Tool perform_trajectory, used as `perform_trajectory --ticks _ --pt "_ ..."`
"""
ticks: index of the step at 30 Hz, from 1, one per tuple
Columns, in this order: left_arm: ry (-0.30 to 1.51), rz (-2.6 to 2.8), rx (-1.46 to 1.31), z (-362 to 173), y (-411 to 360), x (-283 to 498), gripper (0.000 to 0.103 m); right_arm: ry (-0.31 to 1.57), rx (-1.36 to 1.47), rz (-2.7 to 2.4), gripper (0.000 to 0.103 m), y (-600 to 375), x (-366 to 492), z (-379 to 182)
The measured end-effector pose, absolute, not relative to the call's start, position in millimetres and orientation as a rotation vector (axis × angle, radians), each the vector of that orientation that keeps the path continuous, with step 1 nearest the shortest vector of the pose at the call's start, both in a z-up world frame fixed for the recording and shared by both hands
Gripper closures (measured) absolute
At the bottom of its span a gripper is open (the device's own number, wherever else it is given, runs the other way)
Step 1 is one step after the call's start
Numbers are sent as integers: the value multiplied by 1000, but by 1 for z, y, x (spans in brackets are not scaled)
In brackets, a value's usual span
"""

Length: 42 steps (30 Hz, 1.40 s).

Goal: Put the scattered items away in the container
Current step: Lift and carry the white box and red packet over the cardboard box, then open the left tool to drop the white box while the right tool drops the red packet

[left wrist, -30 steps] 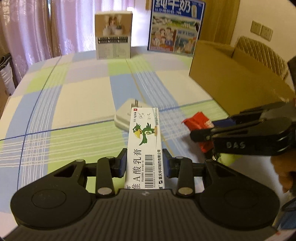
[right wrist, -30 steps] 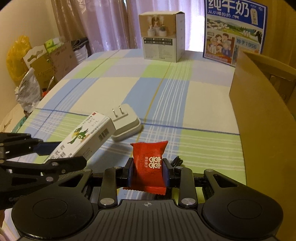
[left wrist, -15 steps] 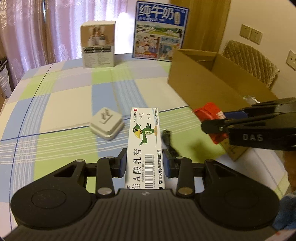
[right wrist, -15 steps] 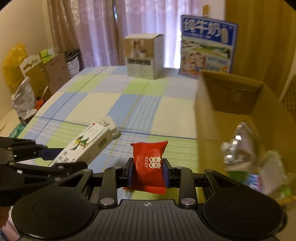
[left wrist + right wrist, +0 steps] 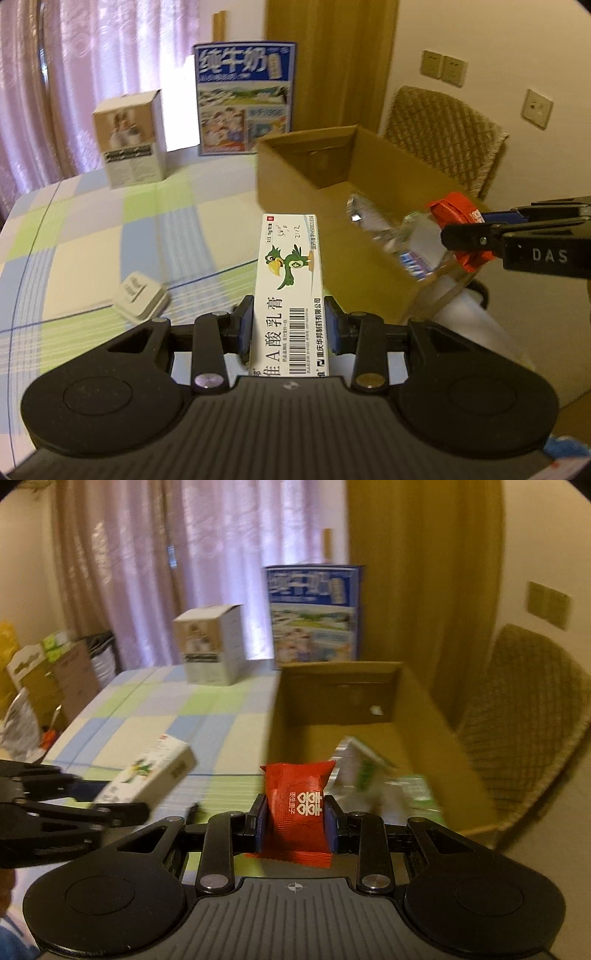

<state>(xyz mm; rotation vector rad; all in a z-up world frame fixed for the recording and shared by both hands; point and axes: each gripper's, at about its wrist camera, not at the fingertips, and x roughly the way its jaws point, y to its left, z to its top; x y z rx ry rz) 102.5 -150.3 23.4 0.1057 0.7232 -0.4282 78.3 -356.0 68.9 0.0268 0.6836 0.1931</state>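
Note:
My left gripper (image 5: 290, 326) is shut on a white ointment box (image 5: 290, 288) with a green parrot, held above the table just left of the open cardboard box (image 5: 295, 184). My right gripper (image 5: 295, 819) is shut on a red candy packet (image 5: 297, 797) and holds it over the near end of the cardboard box (image 5: 436, 716). The right gripper and red packet (image 5: 456, 214) also show in the left wrist view, over the box's near right side. The box holds a clear plastic item (image 5: 373, 221) and other packs. A white plug adapter (image 5: 138, 295) lies on the checked tablecloth.
A small white carton (image 5: 129, 140) and a blue milk carton (image 5: 243, 99) stand at the table's far edge. A woven chair (image 5: 447, 136) stands behind the cardboard box. Bags and boxes (image 5: 44, 679) sit off the table's left. A black cable (image 5: 192, 810) lies near the front.
Both grippers have risen and swung right towards the cardboard box, each keeping its item. The right gripper with the red packet now hangs over the box's opening.

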Motion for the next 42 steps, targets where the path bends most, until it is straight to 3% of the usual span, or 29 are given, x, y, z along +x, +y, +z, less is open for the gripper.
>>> perform_trajectory --ticks 12,32,34,42 --pt "718 -539 66 41 -226 114 70 694 157 140 75 -436 92 80" --pt "771 -485 -42 27 -282 207 70 742 134 147 75 -461 165 60" --pt "753 -453 -40 26 -282 217 52 745 133 150 75 -461 167 58" --pt "741 -450 -34 27 -260 215 52 764 127 168 75 -454 177 48"
